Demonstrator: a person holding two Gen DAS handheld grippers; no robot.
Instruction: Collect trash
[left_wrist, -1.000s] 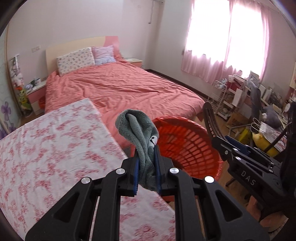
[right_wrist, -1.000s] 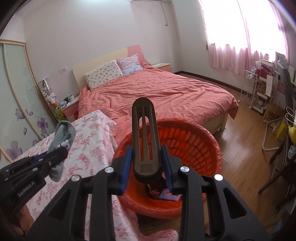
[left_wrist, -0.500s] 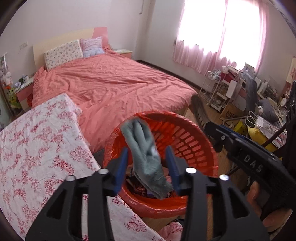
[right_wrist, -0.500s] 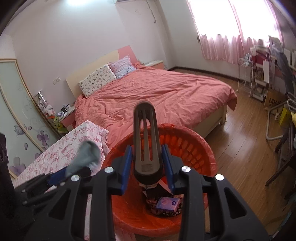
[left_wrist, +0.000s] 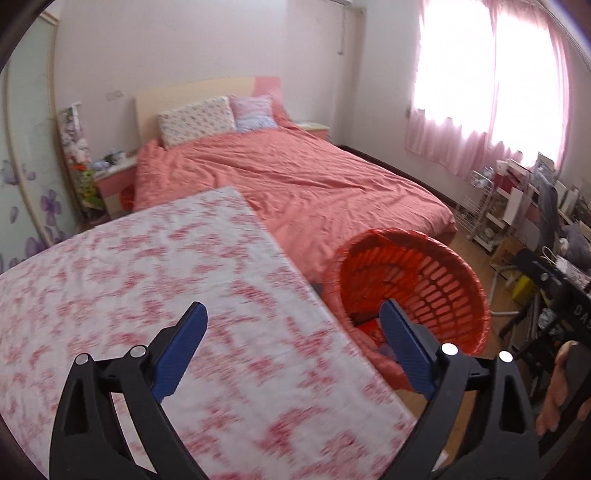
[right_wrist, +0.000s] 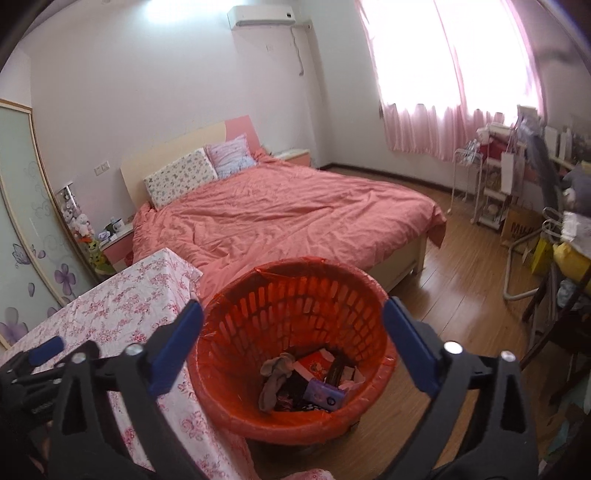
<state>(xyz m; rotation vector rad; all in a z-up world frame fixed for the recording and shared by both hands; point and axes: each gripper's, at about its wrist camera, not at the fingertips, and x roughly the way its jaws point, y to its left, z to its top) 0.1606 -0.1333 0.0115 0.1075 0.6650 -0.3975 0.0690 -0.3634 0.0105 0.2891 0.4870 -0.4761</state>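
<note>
An orange plastic basket with a red liner stands on the floor beside the floral-cloth table; it also shows in the left wrist view. Inside lie a grey sock, a dark comb-like piece, a purple packet and other scraps. My right gripper is open and empty above the basket. My left gripper is open and empty over the table's right edge, left of the basket.
A bed with a salmon cover lies beyond the basket. A floral tablecloth covers the table. Shelves and clutter stand at the right by the pink curtains. Wooden floor shows right of the basket.
My left gripper opened and dropped the grey sock into the basket, then swung left over the table. My right gripper opened and let the dark comb-like piece fall into the basket.
</note>
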